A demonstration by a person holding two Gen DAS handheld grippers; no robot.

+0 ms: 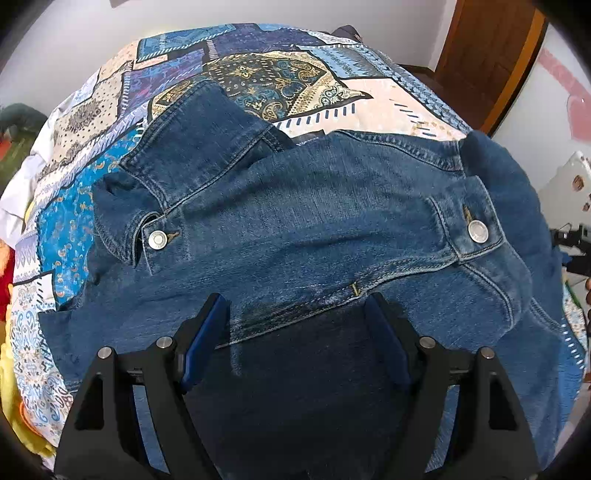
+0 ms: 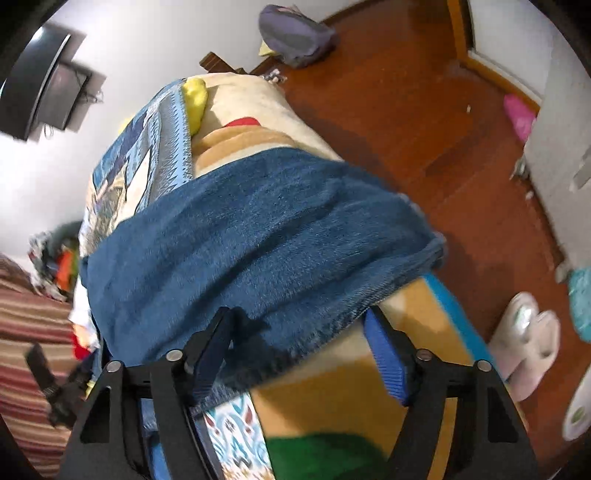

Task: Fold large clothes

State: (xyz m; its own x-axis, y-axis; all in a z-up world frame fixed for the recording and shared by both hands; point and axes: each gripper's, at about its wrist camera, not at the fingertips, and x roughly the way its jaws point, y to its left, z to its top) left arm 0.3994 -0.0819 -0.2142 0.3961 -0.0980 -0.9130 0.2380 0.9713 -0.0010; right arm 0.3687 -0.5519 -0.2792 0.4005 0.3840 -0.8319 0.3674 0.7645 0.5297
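The left tool (image 1: pixel 295 317) points forward and down, its two blue-padded fingers (image 1: pixel 205 343) spread wide with a clear gap between them and nothing pinched. The right tool (image 2: pixel 299 336) is tilted sideways, its fingers (image 2: pixel 388 365) likewise spread wide apart; its left finger's tip touches cloth without clamping it.

The right gripper (image 2: pixel 299 332) has its jaws wide apart, with blue pads (image 2: pixel 388 365) on the inner sides. Between them lies the edge of a blue denim garment (image 2: pixel 251 243), which hangs over the side of the bed (image 2: pixel 251 103); if the pads touch the cloth I cannot tell. Under the garment there is a patterned blue bedspread (image 2: pixel 147 147) and a beige blanket (image 2: pixel 417 325). On the far bed a yellow cloth (image 2: pixel 195 96) rests. On the right is the red-brown wooden floor (image 2: pixel 406 110), with white slippers (image 2: pixel 528 339) near and a grey bag (image 2: pixel 295 33) far.
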